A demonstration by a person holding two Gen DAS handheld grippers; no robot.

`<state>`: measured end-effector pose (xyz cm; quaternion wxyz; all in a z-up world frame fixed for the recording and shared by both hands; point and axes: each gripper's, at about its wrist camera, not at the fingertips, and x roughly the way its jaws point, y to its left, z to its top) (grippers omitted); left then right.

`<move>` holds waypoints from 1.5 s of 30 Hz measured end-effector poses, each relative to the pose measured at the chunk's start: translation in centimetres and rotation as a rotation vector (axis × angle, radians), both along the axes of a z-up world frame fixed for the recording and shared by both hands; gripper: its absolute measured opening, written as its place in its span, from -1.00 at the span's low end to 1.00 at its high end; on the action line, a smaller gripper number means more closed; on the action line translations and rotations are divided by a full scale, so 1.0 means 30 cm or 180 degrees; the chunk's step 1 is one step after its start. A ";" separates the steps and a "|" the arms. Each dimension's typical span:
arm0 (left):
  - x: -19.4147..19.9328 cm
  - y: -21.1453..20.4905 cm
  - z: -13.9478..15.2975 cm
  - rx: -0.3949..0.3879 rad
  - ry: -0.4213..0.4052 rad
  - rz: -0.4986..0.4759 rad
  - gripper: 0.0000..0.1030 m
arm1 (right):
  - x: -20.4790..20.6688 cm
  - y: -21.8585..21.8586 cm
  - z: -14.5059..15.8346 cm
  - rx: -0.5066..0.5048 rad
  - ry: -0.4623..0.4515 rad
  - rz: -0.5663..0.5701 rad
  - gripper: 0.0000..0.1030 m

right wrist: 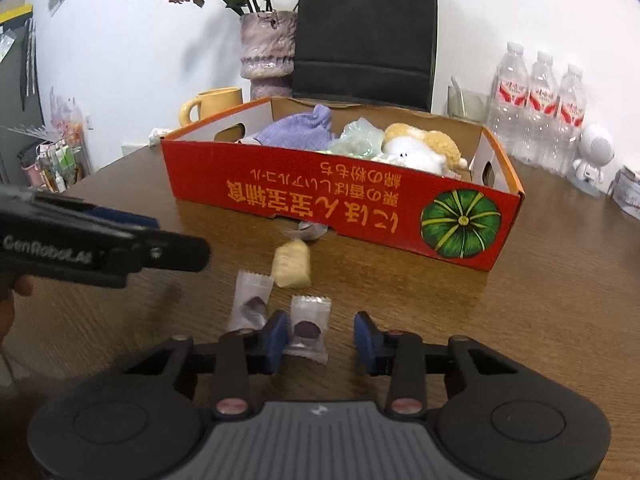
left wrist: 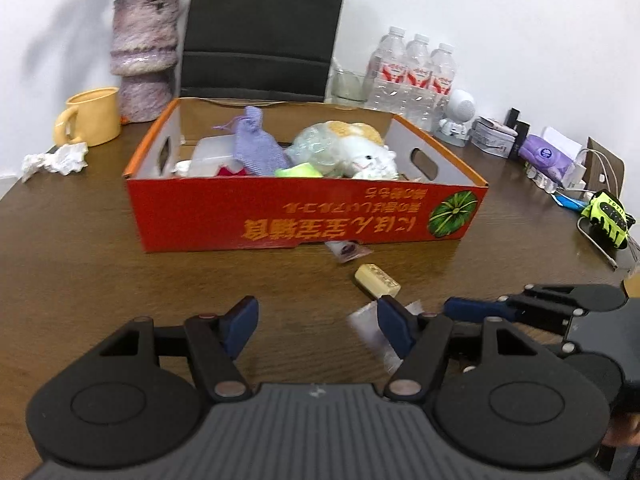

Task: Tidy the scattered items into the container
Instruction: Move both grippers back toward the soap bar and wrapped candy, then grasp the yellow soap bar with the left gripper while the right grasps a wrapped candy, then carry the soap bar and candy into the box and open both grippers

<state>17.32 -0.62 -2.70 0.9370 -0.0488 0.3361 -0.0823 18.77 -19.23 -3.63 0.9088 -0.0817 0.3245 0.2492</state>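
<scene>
Clear-wrapped dark sweet (right wrist: pixel 307 330) lay between the wide-spread, empty right gripper (right wrist: pixel 321 340), long axis toward 12 o'clock; left gripper (left wrist: pixel 318 326), also wide, stood farther at 9.

Red box (right wrist: pixel 328 200) with orange lettering and green pumpkin, yellow mug (left wrist: pixel 90 116), mottled purple vase (left wrist: pixel 144 52).

Yellow mug (left wrist: pixel 90 116), vase (left wrist: pixel 144 54), black bag (right wrist: pixel 366 32), water bottles (right wrist: pixel 538 108).
</scene>
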 end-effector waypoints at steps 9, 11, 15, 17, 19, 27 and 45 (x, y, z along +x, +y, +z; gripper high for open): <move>0.118 -0.115 -0.046 0.0109 0.0100 -0.0077 0.30 | 0.039 -0.063 -0.007 0.0016 -0.0057 -0.0228 -0.69; 0.137 -0.136 -0.061 0.0136 0.0136 -0.0090 0.25 | 0.052 -0.084 -0.008 0.0036 -0.0056 -0.0307 -0.69; 0.150 -0.173 -0.084 0.0325 0.0100 -0.0134 -0.01 | 0.066 -0.103 -0.010 0.0083 -0.0038 -0.0350 -0.68; 0.150 -0.180 -0.088 0.0394 0.0056 -0.0173 -0.18 | 0.065 -0.100 -0.013 0.0075 -0.0050 -0.0347 -0.68; 0.144 -0.182 -0.088 0.0414 0.0030 -0.0207 -0.29 | 0.066 -0.098 -0.014 0.0070 -0.0059 -0.0346 -0.68; 0.097 -0.144 -0.059 0.0266 -0.0068 -0.0177 -0.30 | 0.062 -0.101 -0.012 0.0128 -0.0059 -0.0362 -0.70; 0.098 0.087 0.220 0.0114 -0.0876 0.0319 -0.30 | 0.158 -0.142 0.270 0.0564 -0.0844 -0.0642 -0.72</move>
